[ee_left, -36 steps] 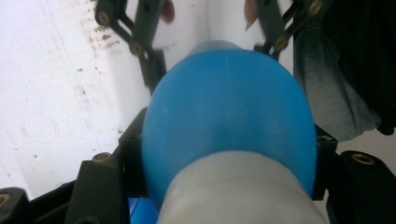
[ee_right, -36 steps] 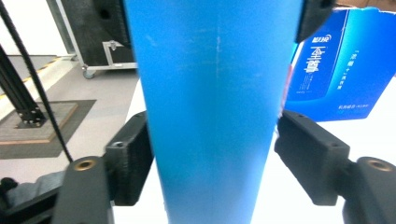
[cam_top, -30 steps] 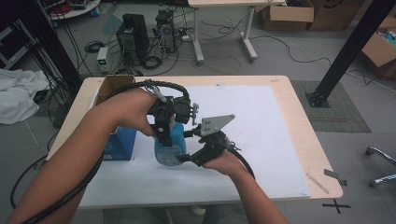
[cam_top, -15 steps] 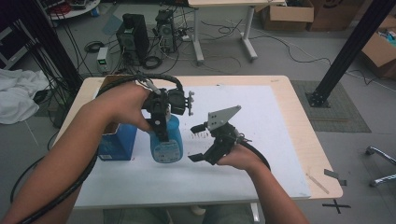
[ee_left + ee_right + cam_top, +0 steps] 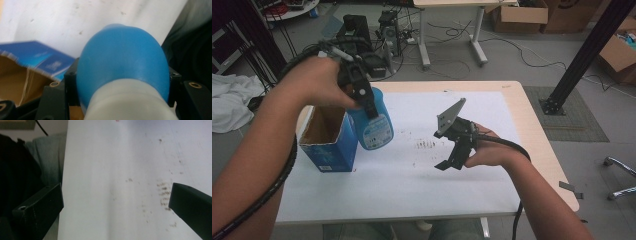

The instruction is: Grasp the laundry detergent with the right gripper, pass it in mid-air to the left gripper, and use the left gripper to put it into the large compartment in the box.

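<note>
A: Could have slipped. Held the blue bottle [image 5: 373,122] only by its neck in the left gripper [image 5: 362,95], tipped, up in the air.

B: And bumped the open box [image 5: 328,137] just beside it?

A: Yes, hung right next to the box, above the white table [image 5: 412,185].

B: Right gripper [image 5: 455,155]?

A: Just opened wide, nothing in it, well away from the box.

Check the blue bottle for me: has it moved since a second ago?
Yes. The blue bottle, clamped in the left tongs, has lifted off the white sheet and now hangs tilted beside the open box.
</note>
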`<act>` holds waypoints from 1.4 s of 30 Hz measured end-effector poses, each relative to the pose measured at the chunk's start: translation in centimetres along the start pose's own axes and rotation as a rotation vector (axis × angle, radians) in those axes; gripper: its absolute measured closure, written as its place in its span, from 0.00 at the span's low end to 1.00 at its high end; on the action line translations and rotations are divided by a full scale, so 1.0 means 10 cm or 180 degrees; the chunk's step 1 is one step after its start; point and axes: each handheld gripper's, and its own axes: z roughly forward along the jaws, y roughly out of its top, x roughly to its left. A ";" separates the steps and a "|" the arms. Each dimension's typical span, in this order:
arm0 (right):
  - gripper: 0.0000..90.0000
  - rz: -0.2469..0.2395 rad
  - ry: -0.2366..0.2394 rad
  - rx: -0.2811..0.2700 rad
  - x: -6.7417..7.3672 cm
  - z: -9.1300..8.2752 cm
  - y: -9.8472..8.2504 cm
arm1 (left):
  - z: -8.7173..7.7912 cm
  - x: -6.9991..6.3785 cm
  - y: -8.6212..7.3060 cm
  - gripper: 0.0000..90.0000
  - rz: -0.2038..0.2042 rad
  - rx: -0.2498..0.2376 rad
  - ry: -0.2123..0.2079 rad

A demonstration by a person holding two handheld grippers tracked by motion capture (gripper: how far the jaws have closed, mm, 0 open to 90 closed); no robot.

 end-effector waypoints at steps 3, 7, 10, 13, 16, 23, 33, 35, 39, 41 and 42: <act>0.00 -0.0035 -0.0022 0.0175 -0.01 -0.07 0.02 | -0.16 0.11 -0.09 0.42 -0.0292 -0.0035 0.0039; 0.00 -0.0064 -0.0038 0.0323 -0.03 -0.15 -0.01 | -0.35 0.25 -0.23 0.42 -0.0754 -0.0020 0.0112; 0.00 -0.0051 -0.0049 0.0427 -0.04 -0.18 -0.04 | -0.41 0.30 -0.29 0.42 -0.0957 0.0021 0.0126; 0.00 -0.0026 -0.0053 0.0526 -0.04 -0.19 -0.06 | -0.49 0.40 -0.38 0.42 -0.1275 0.0090 0.0095; 0.00 -0.0028 -0.0042 0.0624 -0.04 -0.16 -0.08 | -0.58 0.48 -0.47 0.42 -0.1600 0.0130 0.0110; 0.00 -0.0036 -0.0036 0.0753 -0.06 -0.17 -0.07 | -0.75 0.64 -0.63 0.42 -0.2336 0.0154 0.0119; 0.00 -0.0040 -0.0023 0.0910 -0.06 -0.23 -0.04 | -0.68 0.81 -0.74 0.42 -0.2689 0.0239 0.0233; 0.00 -0.0047 -0.0018 0.0947 -0.07 -0.24 -0.04 | -0.59 0.84 -0.75 0.42 -0.2689 0.0291 0.0262; 0.00 -0.0050 0.0002 0.0998 -0.07 -0.23 -0.03 | -0.42 0.91 -0.77 0.42 -0.2736 0.0347 0.0255; 0.00 -0.0050 0.0007 0.1001 -0.07 -0.24 -0.02 | -0.32 0.94 -0.79 0.42 -0.2772 0.0353 0.0214; 0.00 -0.0041 0.0009 0.1008 -0.07 -0.23 -0.02 | -0.28 0.95 -0.79 0.42 -0.2778 0.0354 0.0201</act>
